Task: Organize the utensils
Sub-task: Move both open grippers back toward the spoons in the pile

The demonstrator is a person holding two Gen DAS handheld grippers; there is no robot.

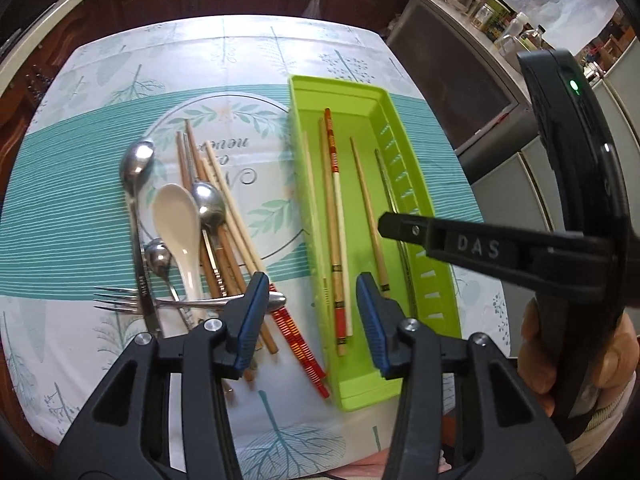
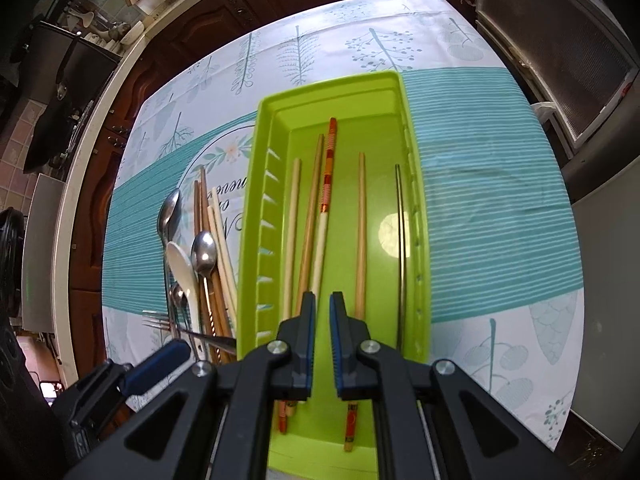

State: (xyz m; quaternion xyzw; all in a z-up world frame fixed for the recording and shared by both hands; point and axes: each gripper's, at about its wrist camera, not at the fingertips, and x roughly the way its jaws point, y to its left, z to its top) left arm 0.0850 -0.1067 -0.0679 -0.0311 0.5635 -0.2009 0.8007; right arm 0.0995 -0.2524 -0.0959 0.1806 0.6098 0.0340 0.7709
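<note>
Blue-padded jaws of the left hand-held gripper (image 1: 312,288) stand apart at the near edge of the left wrist view, with nothing between them, above the near-left rim of the green tray (image 1: 436,240). The right hand-held gripper (image 2: 322,304) hangs over the tray's near end, its jaws almost together and holding nothing.

Just beyond, the tray lies lengthwise on the table (image 2: 480,184), running from near to far. Five chopsticks rest in it side by side: a pale one at the left, a brown one, a red-banded chopstick (image 2: 326,184), a bamboo one and a thin metal one along the right wall.

Left of the tray a loose pile sits on the patterned cloth: a fork (image 1: 120,300) nearest, a white ceramic spoon (image 1: 178,224), several metal spoons (image 1: 138,164) and more chopsticks (image 1: 224,216), with another red-patterned chopstick (image 1: 300,352) lying just beside the tray's near-left corner.

Farther off, dark wooden cabinets stand behind the table.
</note>
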